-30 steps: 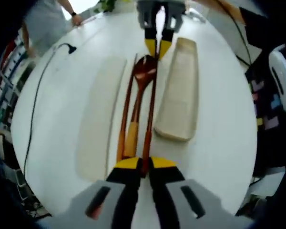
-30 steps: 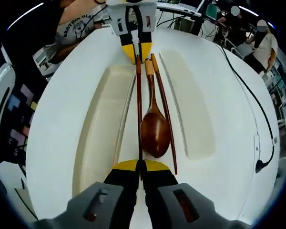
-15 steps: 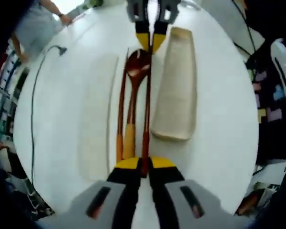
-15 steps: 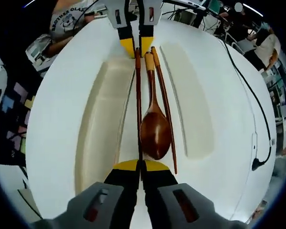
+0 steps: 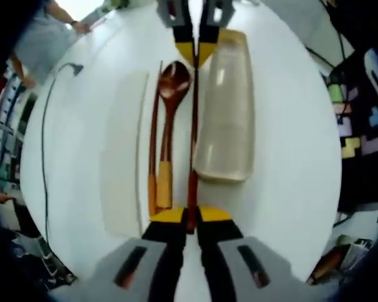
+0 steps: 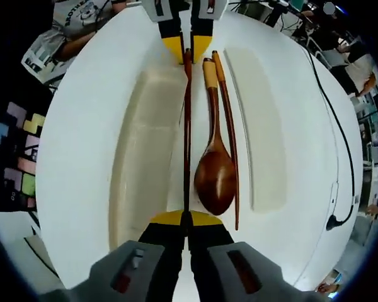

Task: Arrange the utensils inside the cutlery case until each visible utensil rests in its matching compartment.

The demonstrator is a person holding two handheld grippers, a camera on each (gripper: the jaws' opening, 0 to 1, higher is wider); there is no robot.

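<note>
Right now, none of the sticks or the spoon sits in the case yet, so most of the job is left.

My left tongs (image 5: pixel 188 221) are squeezed shut on the thick end of one chopstick (image 5: pixel 193 126). My right tongs (image 6: pixel 186 219) are squeezed shut on the thin end of the same stick. In the left gripper view I see my right tongs at the far end of it, and in the right gripper view I see my left tongs there. So I hold one stick from both ends, and it runs straight between my two hands. I cannot tell if it is up off the counter (image 6: pixel 82 126) or lying on it.

The case (image 6: pixel 145 151) is the long pale tray just beside that stick. It looks bare inside. The spoon (image 6: pixel 215 170) lies on the counter on the other side of my stick, bowl toward my right hand. The second chopstick (image 6: pixel 230 138) lies just past the spoon. A flat pale lid (image 6: pixel 261 126) lies past that.

I think the next thing is to move my stick sideways into the tray. Then the other stick and the spoon must go in too.
</note>
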